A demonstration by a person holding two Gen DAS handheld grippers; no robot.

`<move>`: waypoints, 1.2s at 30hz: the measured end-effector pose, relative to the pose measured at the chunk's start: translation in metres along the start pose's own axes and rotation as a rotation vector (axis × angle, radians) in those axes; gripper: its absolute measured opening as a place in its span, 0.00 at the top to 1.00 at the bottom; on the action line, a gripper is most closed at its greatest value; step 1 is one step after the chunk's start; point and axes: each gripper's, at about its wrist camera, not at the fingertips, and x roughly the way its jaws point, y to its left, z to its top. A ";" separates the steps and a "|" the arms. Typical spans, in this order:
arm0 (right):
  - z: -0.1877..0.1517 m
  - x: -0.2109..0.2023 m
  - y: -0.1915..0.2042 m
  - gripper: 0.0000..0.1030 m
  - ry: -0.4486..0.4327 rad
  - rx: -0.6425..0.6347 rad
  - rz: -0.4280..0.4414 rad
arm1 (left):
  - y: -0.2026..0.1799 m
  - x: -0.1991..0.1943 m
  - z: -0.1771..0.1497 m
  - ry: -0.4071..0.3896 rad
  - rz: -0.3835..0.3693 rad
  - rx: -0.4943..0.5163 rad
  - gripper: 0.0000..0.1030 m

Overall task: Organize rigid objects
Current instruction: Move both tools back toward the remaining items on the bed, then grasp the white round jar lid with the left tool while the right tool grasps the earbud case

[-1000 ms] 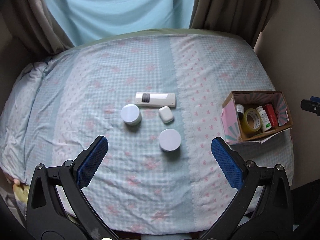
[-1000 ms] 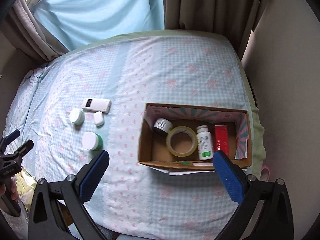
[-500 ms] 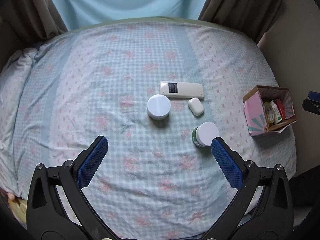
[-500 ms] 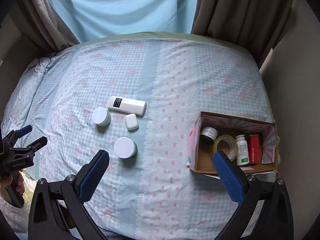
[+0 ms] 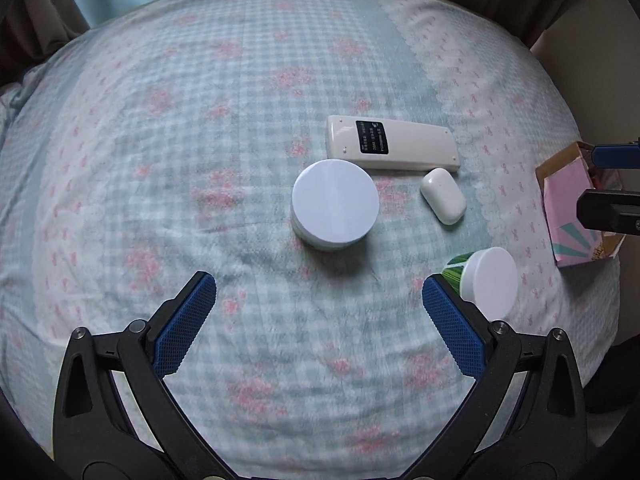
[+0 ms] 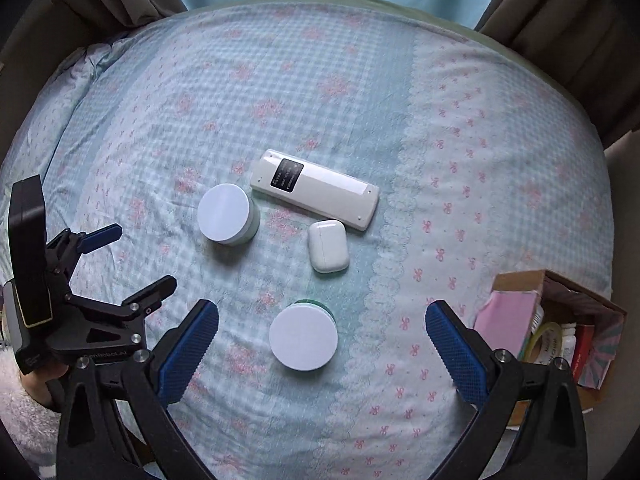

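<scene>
Four loose things lie clustered on the bed, most likely waiting to go into the box at the right edge, which already holds a tape roll, a bottle and a red pack, so the sorting looks partly done. The remote lies farthest, flat and slanted; the left jar stands just near-left of it, close enough that in the left wrist view its lid overlaps the remote's near edge, though I cannot tell if they touch. The earbud case lies just near the remote's right end, apart from both jars. The green jar stands nearest, well clear of the others, which makes it the easy first pick. The right gripper hangs above the bed with its jaws spread wide and nothing in them, and the green jar sits between its fingers in the picture, a little toward the left finger; my guess is that it is lining up to drop onto that jar. The left gripper is likewise spread and empty, low over the near-left of the bed; the left jar lies straight ahead of it, farther on, and the green jar shows just beyond its right finger.
</scene>
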 end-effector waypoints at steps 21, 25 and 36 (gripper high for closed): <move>0.040 0.156 -0.016 0.29 0.218 -0.046 -0.020 | -0.022 0.108 0.032 -0.007 0.010 0.067 0.11; 0.041 0.163 -0.015 0.37 0.231 -0.063 -0.028 | -0.029 0.112 0.035 -0.019 0.040 0.105 0.17; 0.044 0.162 -0.003 0.60 0.228 -0.093 -0.043 | -0.027 0.108 0.038 -0.042 0.046 0.139 0.34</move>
